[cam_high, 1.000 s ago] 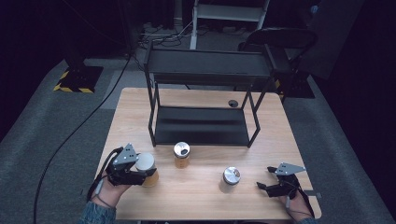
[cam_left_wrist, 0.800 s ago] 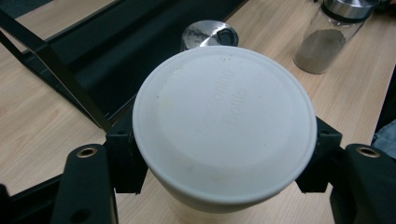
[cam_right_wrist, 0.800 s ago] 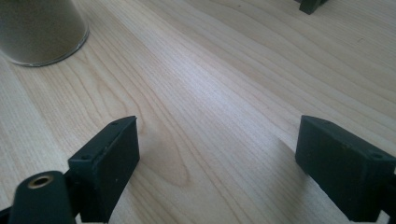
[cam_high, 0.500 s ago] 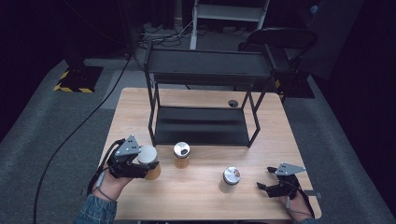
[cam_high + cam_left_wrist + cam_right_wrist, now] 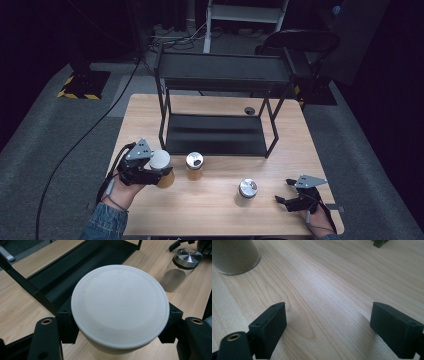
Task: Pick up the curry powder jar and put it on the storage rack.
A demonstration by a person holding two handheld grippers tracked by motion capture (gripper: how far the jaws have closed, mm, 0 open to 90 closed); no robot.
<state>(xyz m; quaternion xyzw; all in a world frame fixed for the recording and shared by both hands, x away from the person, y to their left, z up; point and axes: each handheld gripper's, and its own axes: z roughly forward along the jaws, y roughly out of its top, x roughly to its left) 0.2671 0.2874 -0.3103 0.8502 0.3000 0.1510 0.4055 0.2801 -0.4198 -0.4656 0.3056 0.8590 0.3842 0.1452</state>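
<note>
My left gripper (image 5: 161, 172) (image 5: 118, 326) is shut on a jar with a white lid (image 5: 160, 159) (image 5: 120, 307) and an amber body, at the table's front left. A second amber jar (image 5: 194, 167) with a shiny lid stands just to its right, in front of the black rack (image 5: 215, 135). Farther right stands a clear jar of grey-brown powder (image 5: 247, 192) (image 5: 181, 268) (image 5: 234, 255) with a metal lid. At the front right corner my right gripper (image 5: 284, 192) (image 5: 327, 320) is open, low over bare wood, with nothing between its jaws.
The black two-shelf rack (image 5: 67, 275) fills the table's far half. A small dark hole (image 5: 249, 110) sits in the tabletop behind it. Bare wood (image 5: 210, 210) lies along the front edge between my two hands. A cable (image 5: 75, 145) trails over the floor at the left.
My left gripper, with the white-lidded jar in it, has shifted a little away from the front edge and toward the rack. The right gripper has stayed put.
</note>
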